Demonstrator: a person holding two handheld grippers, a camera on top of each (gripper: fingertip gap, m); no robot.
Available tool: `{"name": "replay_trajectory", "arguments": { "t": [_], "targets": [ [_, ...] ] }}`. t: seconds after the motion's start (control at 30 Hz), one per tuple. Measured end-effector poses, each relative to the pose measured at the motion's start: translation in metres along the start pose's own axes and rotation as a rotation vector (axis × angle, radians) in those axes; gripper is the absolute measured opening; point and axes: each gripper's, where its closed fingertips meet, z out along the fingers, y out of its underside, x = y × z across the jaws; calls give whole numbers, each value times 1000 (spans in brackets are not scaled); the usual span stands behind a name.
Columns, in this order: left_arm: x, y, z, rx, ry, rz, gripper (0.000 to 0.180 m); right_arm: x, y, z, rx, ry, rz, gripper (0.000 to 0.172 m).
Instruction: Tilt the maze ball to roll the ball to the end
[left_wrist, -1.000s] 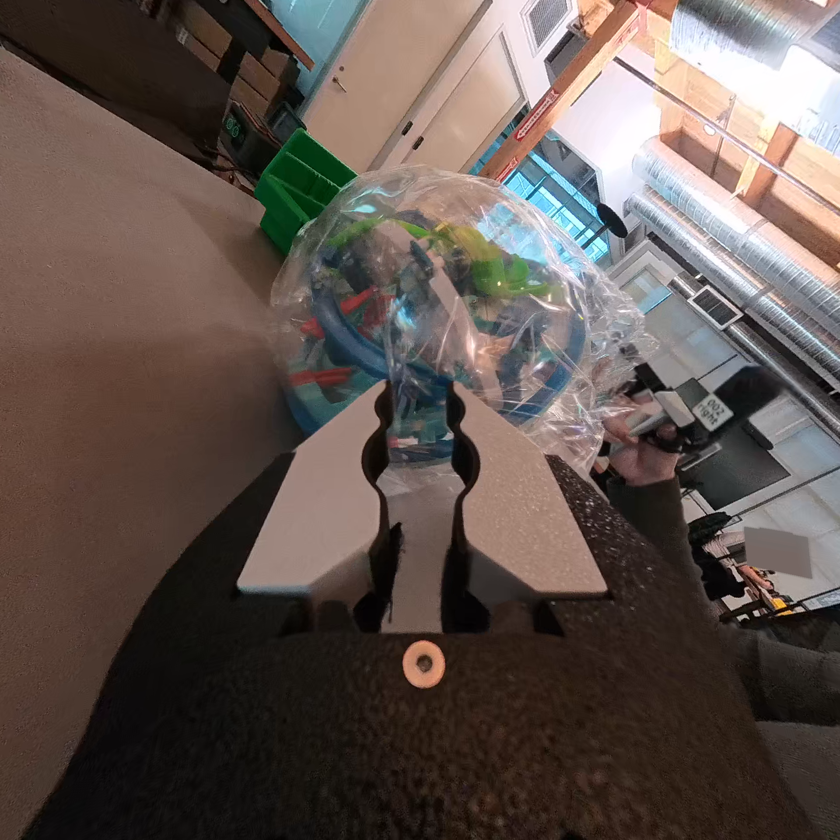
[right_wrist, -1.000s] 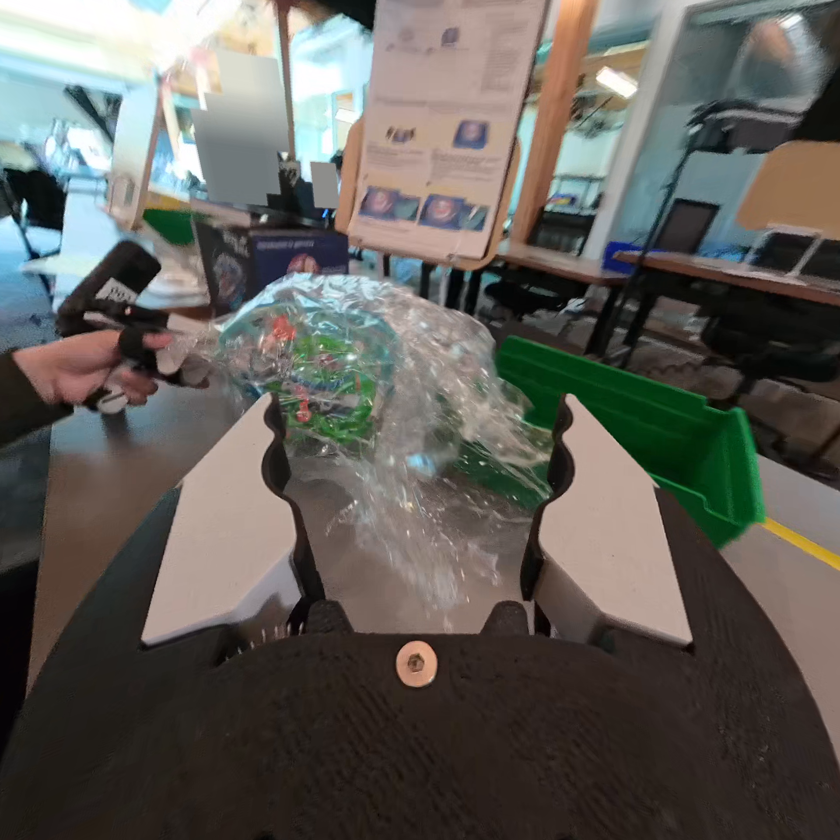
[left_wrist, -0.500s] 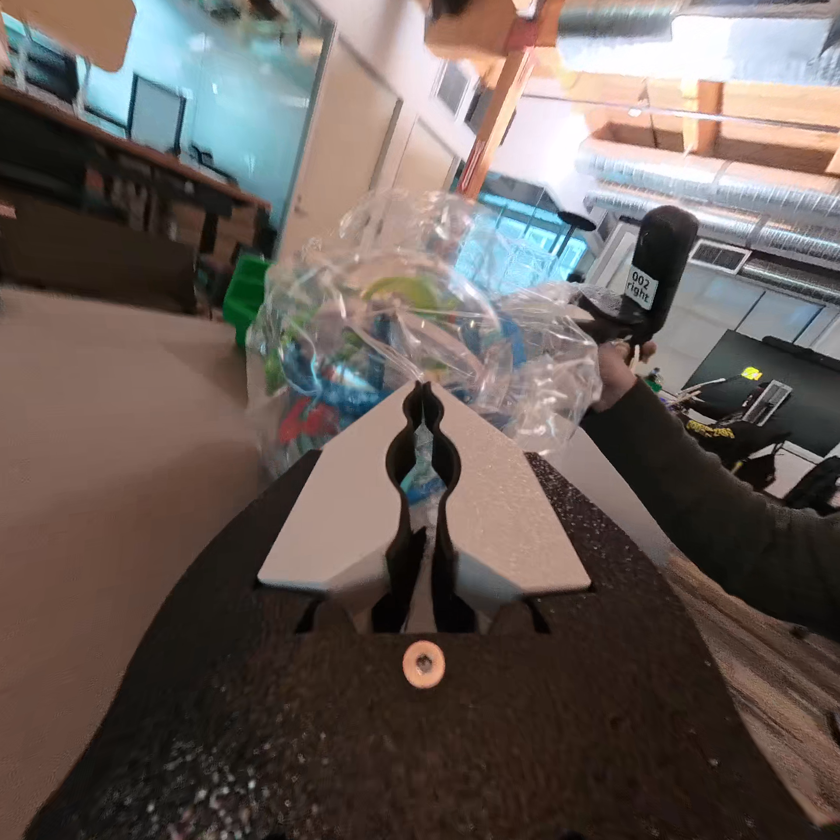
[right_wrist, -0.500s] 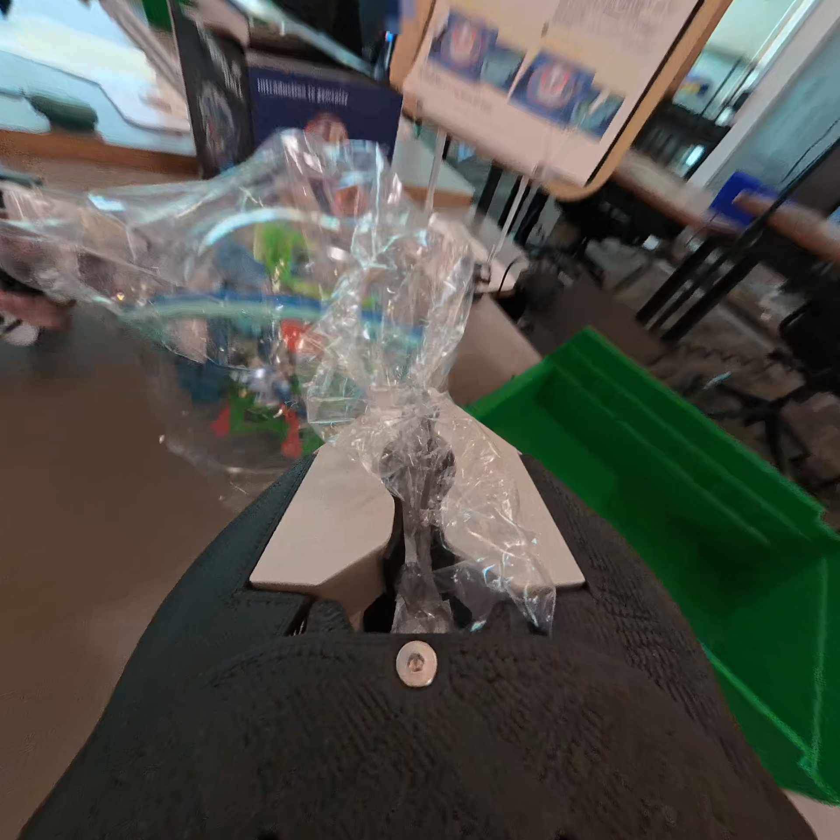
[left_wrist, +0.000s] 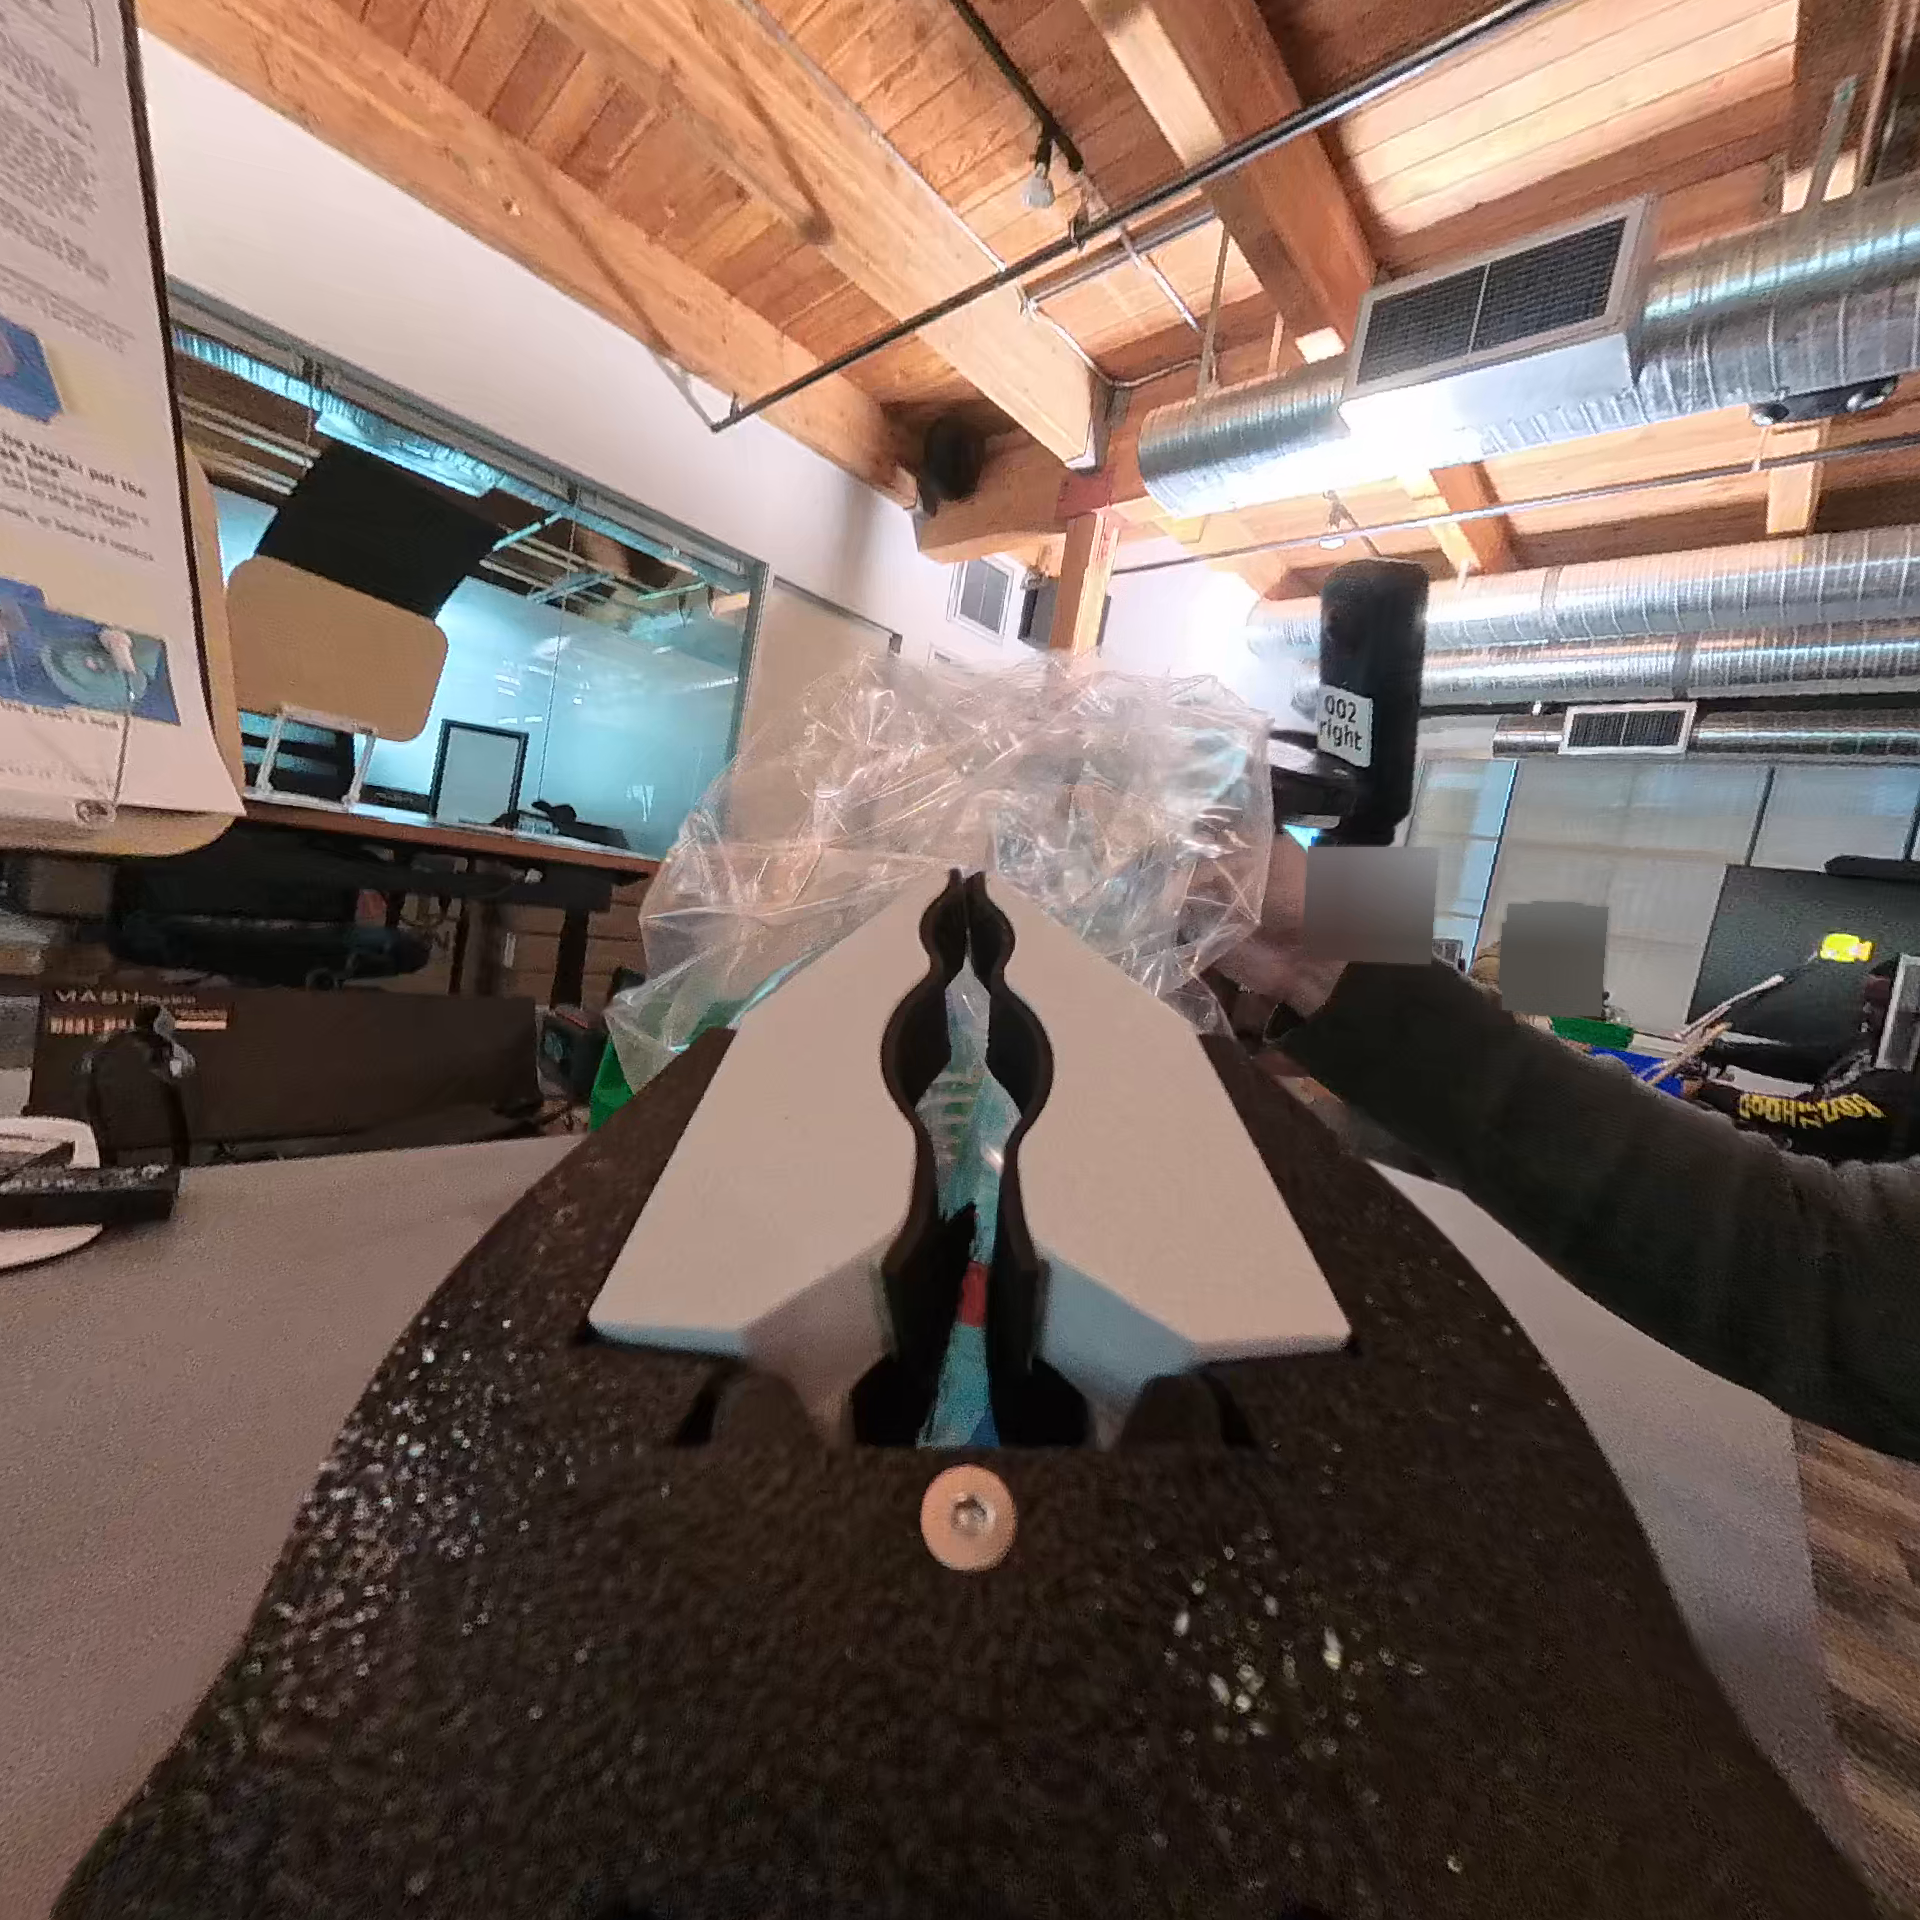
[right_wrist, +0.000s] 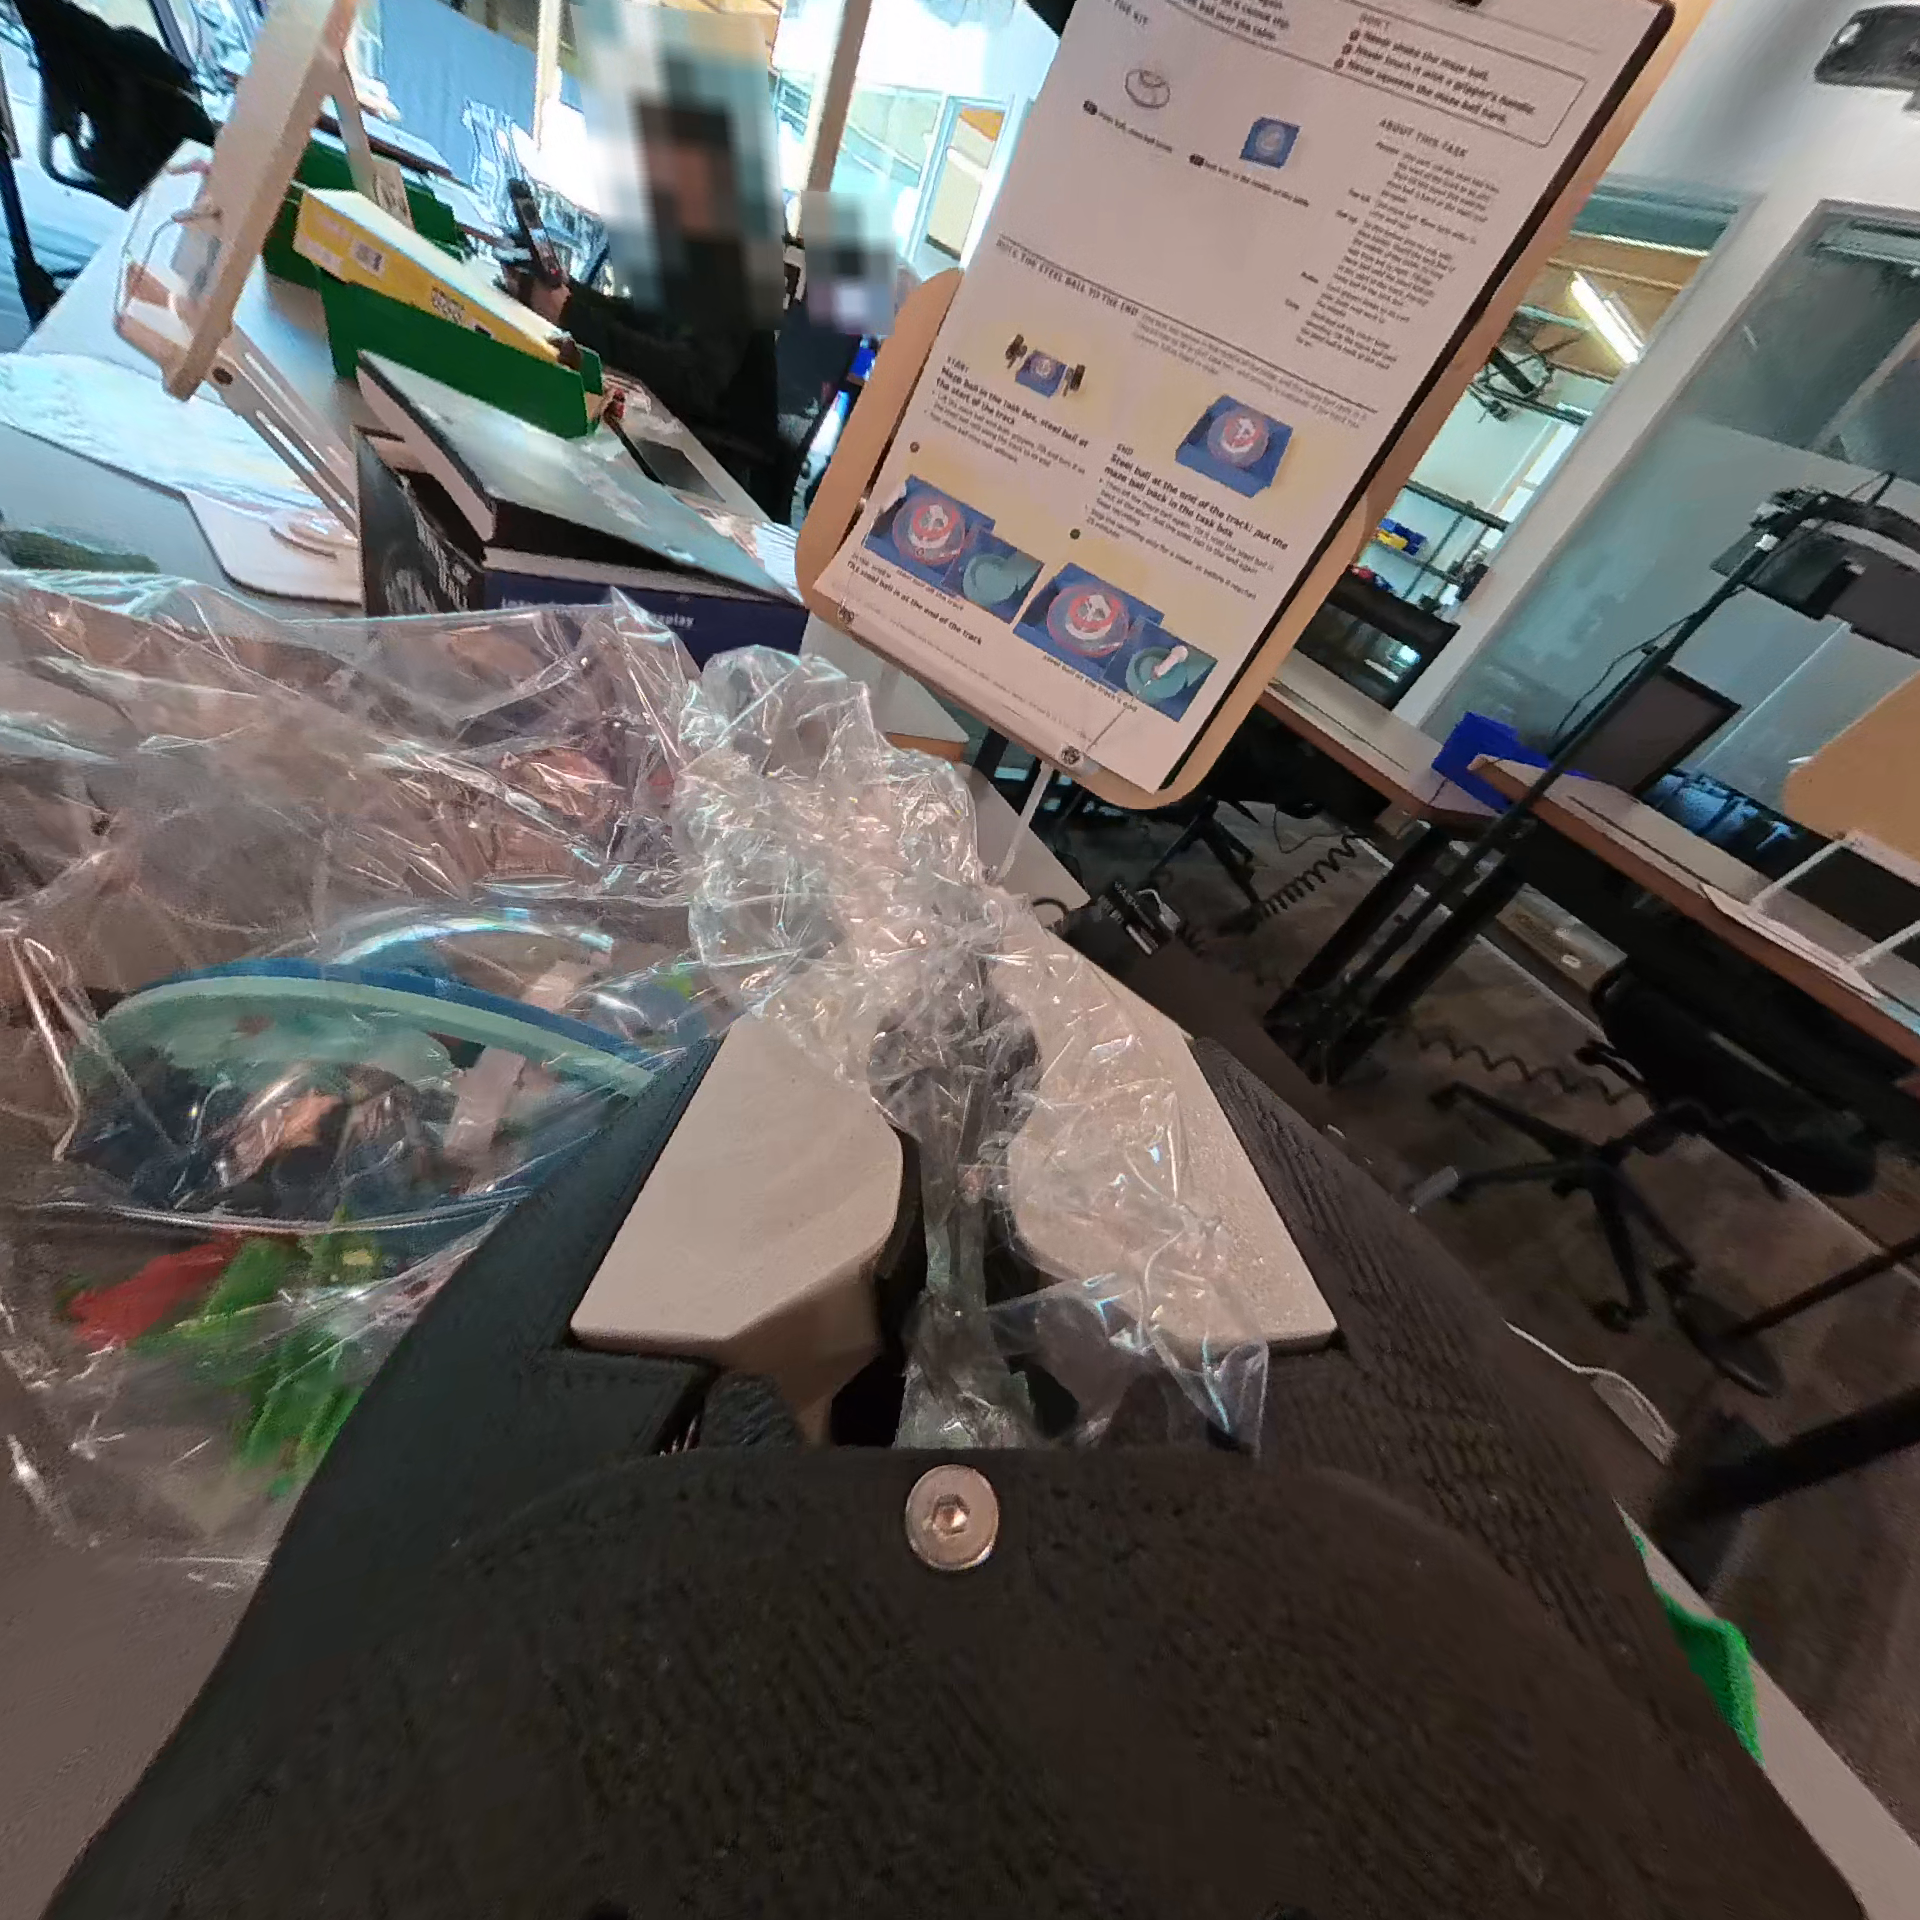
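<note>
Raised off the table (left_wrist: 208, 1403) since a second ago, the maze ball (right_wrist: 312, 1049) hangs in its clear bag (left_wrist: 935, 790) between both grippers (left_wrist: 966, 894) (right_wrist: 961, 1039), each clamped shut on plastic, letting them tilt it.

Each gripper has a rough black body, speckled with pale flecks on the left gripper (left_wrist: 967, 883), and two flat grey fingers (left_wrist: 790, 1122) with wavy black inner edges. A silver screw (left_wrist: 968, 1529) sits centred below the fingers. The right gripper (right_wrist: 961, 1049) looks alike, with a hex-socket screw (right_wrist: 951, 1519). The person's sleeve (left_wrist: 1621, 1174) is dark.
</note>
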Motion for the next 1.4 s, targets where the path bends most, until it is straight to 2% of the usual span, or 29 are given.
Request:
{"name": "replay_trajectory", "arguments": {
  "t": [0.27,0.4,0.53,0.67,0.8,1.0,1.13,1.23,1.3,1.4],
  "targets": [
    [-11,-29,17,71,-3,43,0,23,-30,9,65,26,3,0],
    [-16,-56,56,72,29,137,0,55,-44,9,87,82,12,0],
    [-31,-74,112,41,38,191,0,99,-37,5,81,179,44,0],
    [-32,-70,164,-41,58,291,0,142,-9,-7,74,274,138,0],
    [-35,-44,200,-124,47,347,0,171,39,-22,45,360,258,0],
    [-50,-6,230,-221,-25,387,0,185,99,-45,-4,482,339,0],
    [-55,0,249,-253,-83,432,0,190,131,-57,-71,559,372,0],
    [-51,3,265,-304,-100,532,0,186,161,-64,-185,571,470,0],
    [-46,5,276,-354,-96,638,0,184,174,-71,-245,575,532,17],
    [-40,9,291,-440,-80,756,0,180,193,-86,-373,579,563,62]
  ]
}}
